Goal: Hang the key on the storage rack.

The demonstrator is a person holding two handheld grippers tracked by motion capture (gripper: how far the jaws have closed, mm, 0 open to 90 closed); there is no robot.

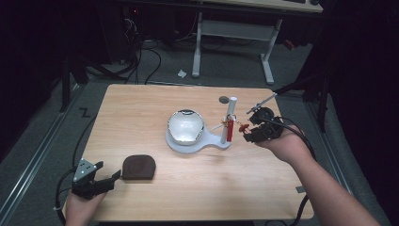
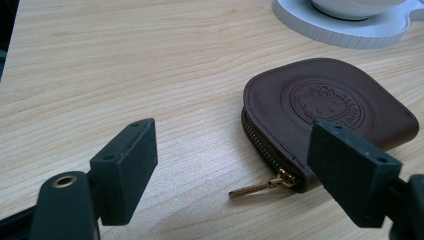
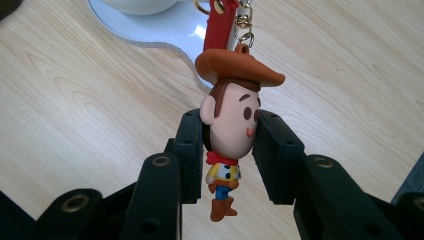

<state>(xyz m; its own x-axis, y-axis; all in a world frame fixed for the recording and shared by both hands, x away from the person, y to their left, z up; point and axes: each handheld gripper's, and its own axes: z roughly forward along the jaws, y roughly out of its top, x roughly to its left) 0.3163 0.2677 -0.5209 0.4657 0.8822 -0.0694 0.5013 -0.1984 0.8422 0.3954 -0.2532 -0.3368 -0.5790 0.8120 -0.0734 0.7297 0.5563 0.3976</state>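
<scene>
A cowboy figure keychain [image 3: 229, 130] with a brown hat hangs by a gold chain from a red strap [image 3: 220, 20]. My right gripper [image 3: 227, 150] is shut on the figure's head. In the high view the right gripper [image 1: 249, 133] sits just right of a white stand's upright post [image 1: 230, 113], where the red strap [image 1: 230, 129] hangs. A brown zipped coin pouch [image 2: 325, 107] lies on the table, its gold zip pull [image 2: 260, 186] pointing out. My left gripper [image 2: 235, 165] stands open just short of the pouch [image 1: 139, 167], at the near left [image 1: 110, 181].
The white stand's base [image 1: 176, 143] carries a shiny round bowl [image 1: 186, 125] at mid-table. A small dark disc [image 1: 224, 99] lies behind the post. A desk frame and cables stand on the floor beyond the wooden table [image 1: 141, 108].
</scene>
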